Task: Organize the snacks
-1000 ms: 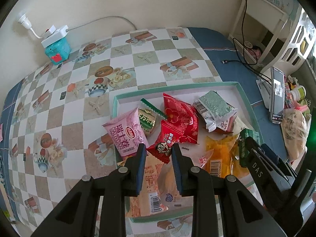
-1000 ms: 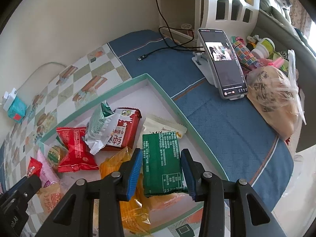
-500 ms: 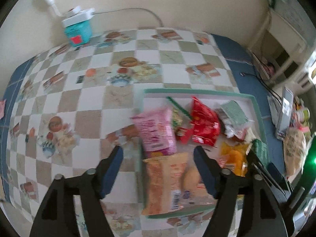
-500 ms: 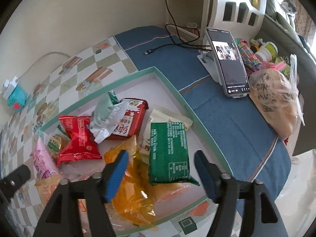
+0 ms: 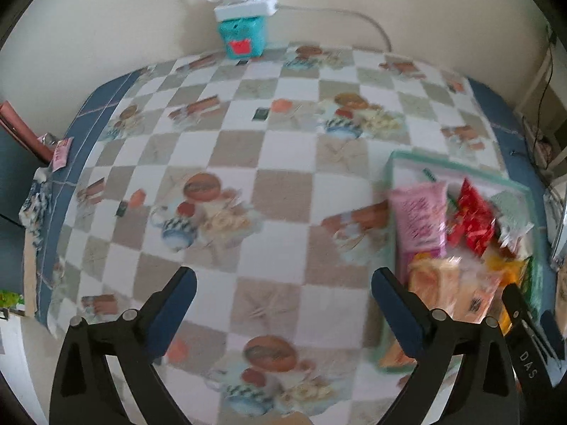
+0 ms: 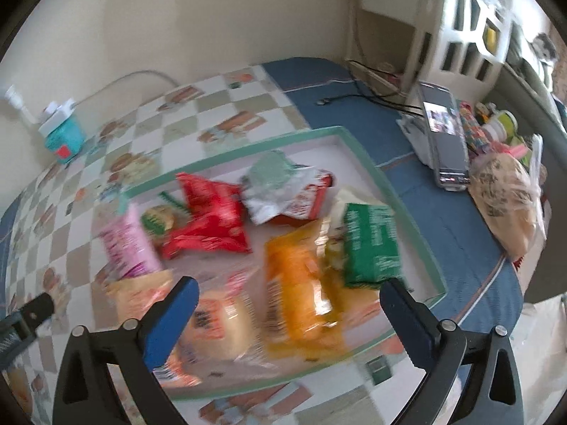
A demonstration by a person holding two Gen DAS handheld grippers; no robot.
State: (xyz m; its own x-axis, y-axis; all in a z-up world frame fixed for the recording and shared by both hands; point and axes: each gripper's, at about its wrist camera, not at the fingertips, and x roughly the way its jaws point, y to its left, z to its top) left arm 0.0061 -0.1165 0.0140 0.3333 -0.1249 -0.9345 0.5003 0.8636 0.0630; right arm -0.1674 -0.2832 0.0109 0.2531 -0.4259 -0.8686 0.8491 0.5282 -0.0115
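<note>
Both the left gripper (image 5: 283,292) and right gripper (image 6: 288,299) are opening wide, empty; the light, crinkly snack packets (image 6: 301,276) in the tray (image 6: 368,163) look best pinched at sealed ends.

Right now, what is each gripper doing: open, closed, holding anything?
Left gripper: fingers opening wide, nothing between them, only the checked tablecloth below.
Right gripper: fingers opening wide, holding nothing, above the teal-rimmed snack tray.

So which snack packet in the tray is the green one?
The dark green packet at the tray's right side, beside the orange packet. The others are red, pink, orange or pale.
</note>
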